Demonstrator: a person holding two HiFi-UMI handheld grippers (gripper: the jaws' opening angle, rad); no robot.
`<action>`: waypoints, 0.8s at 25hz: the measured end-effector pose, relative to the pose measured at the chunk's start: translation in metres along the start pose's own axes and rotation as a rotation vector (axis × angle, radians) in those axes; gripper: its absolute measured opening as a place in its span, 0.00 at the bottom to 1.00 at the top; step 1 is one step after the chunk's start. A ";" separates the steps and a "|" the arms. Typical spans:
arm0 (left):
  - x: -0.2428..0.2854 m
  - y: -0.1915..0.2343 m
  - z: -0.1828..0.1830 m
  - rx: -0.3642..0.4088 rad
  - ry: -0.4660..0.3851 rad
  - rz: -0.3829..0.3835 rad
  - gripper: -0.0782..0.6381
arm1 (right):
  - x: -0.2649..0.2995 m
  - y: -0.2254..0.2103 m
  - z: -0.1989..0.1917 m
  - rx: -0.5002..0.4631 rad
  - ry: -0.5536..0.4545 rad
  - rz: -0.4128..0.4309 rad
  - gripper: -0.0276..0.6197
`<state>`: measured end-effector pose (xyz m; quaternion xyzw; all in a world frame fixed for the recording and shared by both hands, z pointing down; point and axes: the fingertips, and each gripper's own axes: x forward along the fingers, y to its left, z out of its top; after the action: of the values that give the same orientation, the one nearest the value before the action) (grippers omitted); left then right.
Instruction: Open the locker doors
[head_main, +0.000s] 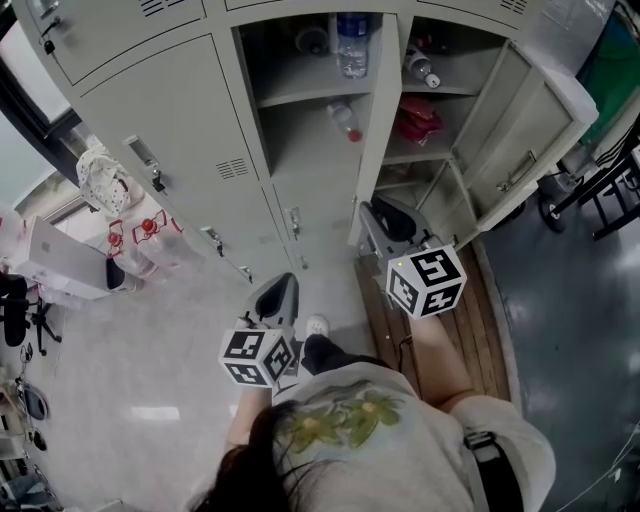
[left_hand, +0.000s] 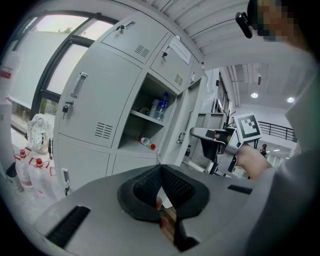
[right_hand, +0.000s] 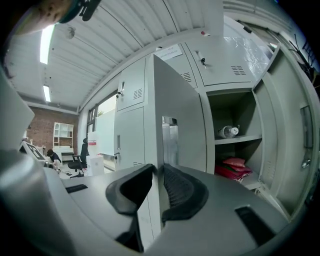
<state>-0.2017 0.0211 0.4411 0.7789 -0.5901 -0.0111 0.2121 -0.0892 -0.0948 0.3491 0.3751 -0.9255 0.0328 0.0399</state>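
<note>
1. Right gripper (right_hand: 156, 170) is pinching the free edge of the middle door (right_hand: 175, 110). The panel sits right between its pads.
2. That door is swung wide open and sticks straight out from the lockers (head_main: 160, 100), so the head view sees it edge-on.
3. Left gripper (left_hand: 161, 169) has its jaws pressed together with nothing in them. It's held left of the door, clear of the lockers.
4. The next door (head_main: 520, 140) to the right is open too.
5. Left of the middle door, in the open compartment: a bottle (head_main: 352, 45) standing on the top shelf.
6. Right of it there's a red bag (head_main: 418, 118) on a shelf.
7. The lockers further left are shut.
</note>
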 end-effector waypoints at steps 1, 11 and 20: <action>0.000 -0.002 -0.001 0.001 0.000 -0.003 0.15 | -0.003 -0.002 -0.001 -0.004 0.002 -0.010 0.18; -0.002 -0.017 -0.003 0.013 0.000 -0.030 0.15 | -0.028 -0.026 -0.003 -0.005 0.014 -0.087 0.15; -0.004 -0.027 -0.005 0.018 -0.004 -0.036 0.15 | -0.043 -0.046 -0.005 -0.013 0.028 -0.144 0.13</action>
<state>-0.1768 0.0322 0.4349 0.7913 -0.5763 -0.0112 0.2040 -0.0260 -0.0970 0.3516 0.4401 -0.8956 0.0291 0.0575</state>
